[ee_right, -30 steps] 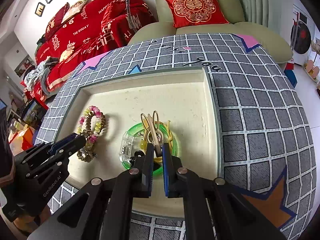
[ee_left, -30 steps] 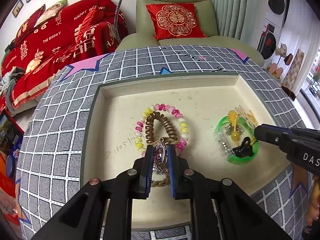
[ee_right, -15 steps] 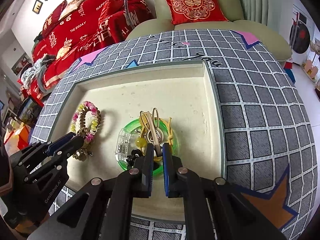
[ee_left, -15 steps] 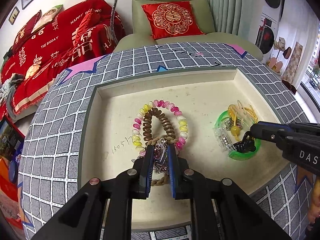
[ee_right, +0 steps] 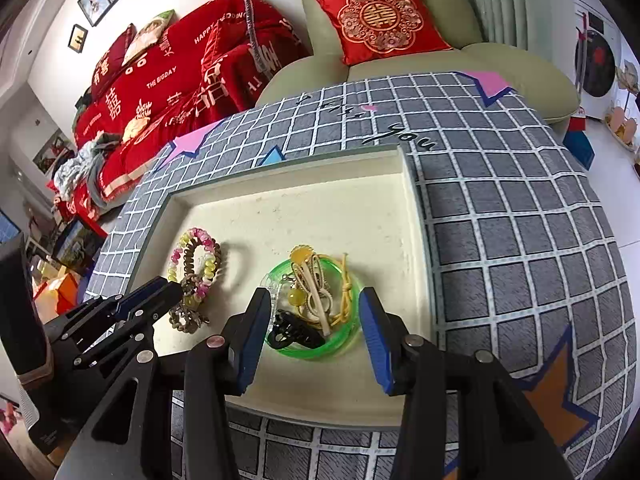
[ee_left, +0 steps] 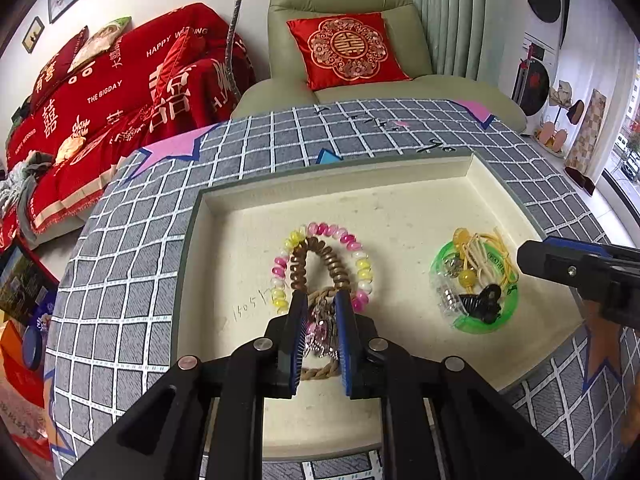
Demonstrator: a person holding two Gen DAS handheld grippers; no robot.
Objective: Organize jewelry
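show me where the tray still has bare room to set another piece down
Free: the far strip of the tray along its back wall, and the gap between the bracelet pile and the green bangle heap. Crowded: the near edge, where the left tongs and right tongs hang.

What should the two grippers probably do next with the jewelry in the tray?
Probably lift both clear. The right gripper has just been opening, its pads now apart from the green bangle pile. The left gripper, also just opening, barely straddles the pink charm, which lies in the tray.
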